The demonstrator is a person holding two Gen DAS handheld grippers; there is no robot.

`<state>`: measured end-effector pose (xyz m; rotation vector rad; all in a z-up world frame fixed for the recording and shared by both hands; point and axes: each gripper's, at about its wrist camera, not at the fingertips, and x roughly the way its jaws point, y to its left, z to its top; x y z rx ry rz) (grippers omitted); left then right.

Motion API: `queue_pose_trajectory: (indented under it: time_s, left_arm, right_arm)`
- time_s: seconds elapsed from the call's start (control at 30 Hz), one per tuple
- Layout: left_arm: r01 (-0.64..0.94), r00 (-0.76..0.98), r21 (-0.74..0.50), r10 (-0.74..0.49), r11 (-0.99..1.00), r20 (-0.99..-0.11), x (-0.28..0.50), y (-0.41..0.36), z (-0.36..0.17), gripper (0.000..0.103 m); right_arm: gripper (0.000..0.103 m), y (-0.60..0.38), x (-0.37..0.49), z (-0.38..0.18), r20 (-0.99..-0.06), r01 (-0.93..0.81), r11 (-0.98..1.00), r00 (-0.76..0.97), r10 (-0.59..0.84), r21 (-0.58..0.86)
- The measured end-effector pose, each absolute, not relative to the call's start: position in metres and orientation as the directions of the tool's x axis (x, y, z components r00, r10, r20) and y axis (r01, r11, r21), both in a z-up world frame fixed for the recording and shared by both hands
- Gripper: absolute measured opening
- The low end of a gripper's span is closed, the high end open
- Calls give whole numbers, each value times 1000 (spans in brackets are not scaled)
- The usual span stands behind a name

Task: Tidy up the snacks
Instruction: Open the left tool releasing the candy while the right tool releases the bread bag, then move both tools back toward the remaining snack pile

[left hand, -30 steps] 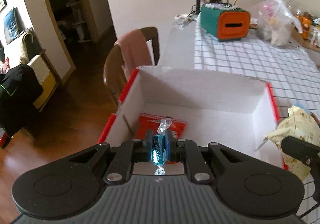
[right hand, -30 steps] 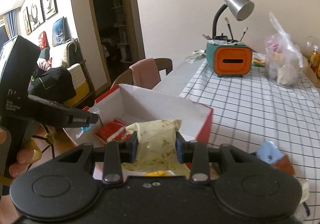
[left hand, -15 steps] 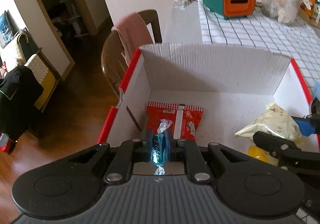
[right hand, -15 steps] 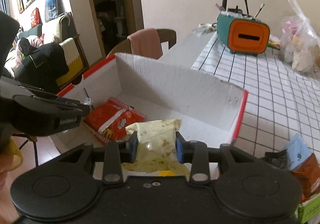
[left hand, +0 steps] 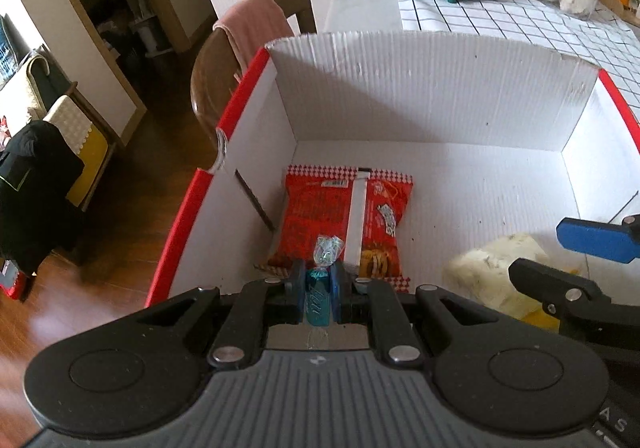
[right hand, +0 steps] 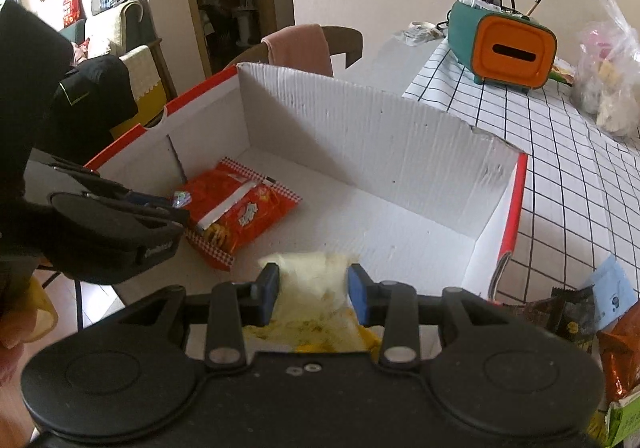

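Checked cloth covers the table (right hand: 560, 151) at right, and on its near edge sits the open white box (left hand: 420, 95) that fills mid-frame. Low centre in the left view, the left gripper (left hand: 316, 294) is clamped tight on a blue candy (left hand: 318, 302), poised over a red packet (left hand: 344, 224) lying on the box floor. Lower right there, the right gripper (right hand: 312, 294) has its jaws part-spread around a pale yellow bag (right hand: 316, 288), gripping it just above the floor. Both snacks look ready to drop — the placing step. Next: open each gripper, candy beside the packet, bag in bare floor — then lift clear.
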<state>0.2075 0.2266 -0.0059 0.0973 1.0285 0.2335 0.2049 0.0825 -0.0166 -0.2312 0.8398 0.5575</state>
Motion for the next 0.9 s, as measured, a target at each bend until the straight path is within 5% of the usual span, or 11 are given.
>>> queue_pose_trajectory:
  time_s: [0.37, 0.6, 0.73, 0.9]
  left_arm:
    - [-144, 507, 159, 210, 977, -836, 199, 224, -2, 14]
    - [-148, 542, 136, 196, 980, -817, 187, 222, 16, 34]
    - [-155, 570, 124, 191, 980, -799, 180, 220, 27, 56]
    - [-145, 605, 124, 187, 982, -774, 169, 212, 40, 61]
  right_arm:
    - [44, 74, 197, -9, -741, -544, 839, 552, 383, 29]
    - [53, 62, 187, 10, -711, -541, 840, 572, 410, 49]
    - [60, 53, 178, 22, -689, -544, 837, 584, 430, 61]
    - [68, 38, 167, 38, -659, -552, 831, 598, 456, 74]
